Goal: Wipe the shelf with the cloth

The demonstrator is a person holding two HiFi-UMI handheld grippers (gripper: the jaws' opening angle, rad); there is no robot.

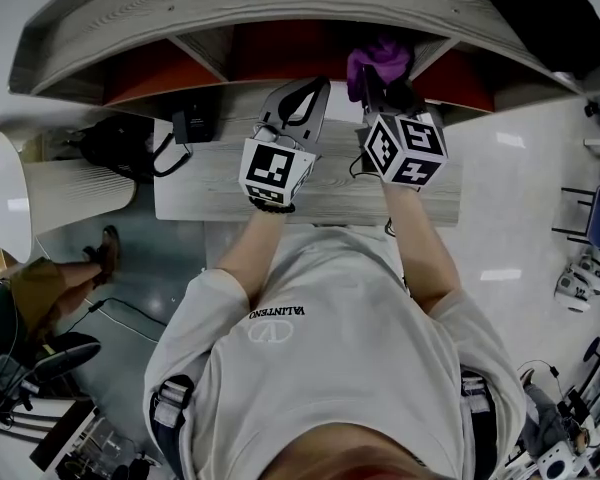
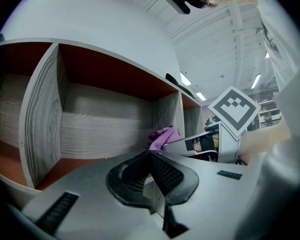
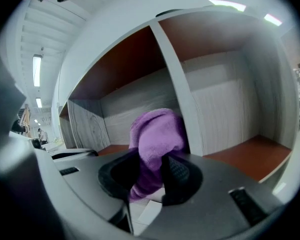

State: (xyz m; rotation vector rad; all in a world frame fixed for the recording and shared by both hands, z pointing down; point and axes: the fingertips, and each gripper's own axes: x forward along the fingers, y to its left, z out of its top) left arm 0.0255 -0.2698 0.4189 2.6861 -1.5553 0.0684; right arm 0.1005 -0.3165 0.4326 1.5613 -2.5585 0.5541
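Cloth point(image 3: 157, 131) is clamped in the right claw point(image 3: 153, 160); left claw point(image 2: 150, 157) pressed together, empty.

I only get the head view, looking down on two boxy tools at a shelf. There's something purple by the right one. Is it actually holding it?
Observer: Yes. The right gripper view shows the right gripper with its jaws shut on the purple cloth, which bunches up above them.
Visitor: And the left tool?
Observer: The left gripper view shows the left gripper with its jaws together and nothing between them.
Visitor: What's the shelf like inside?
Observer: Beyond the divider, the back wall is pale wood grain.
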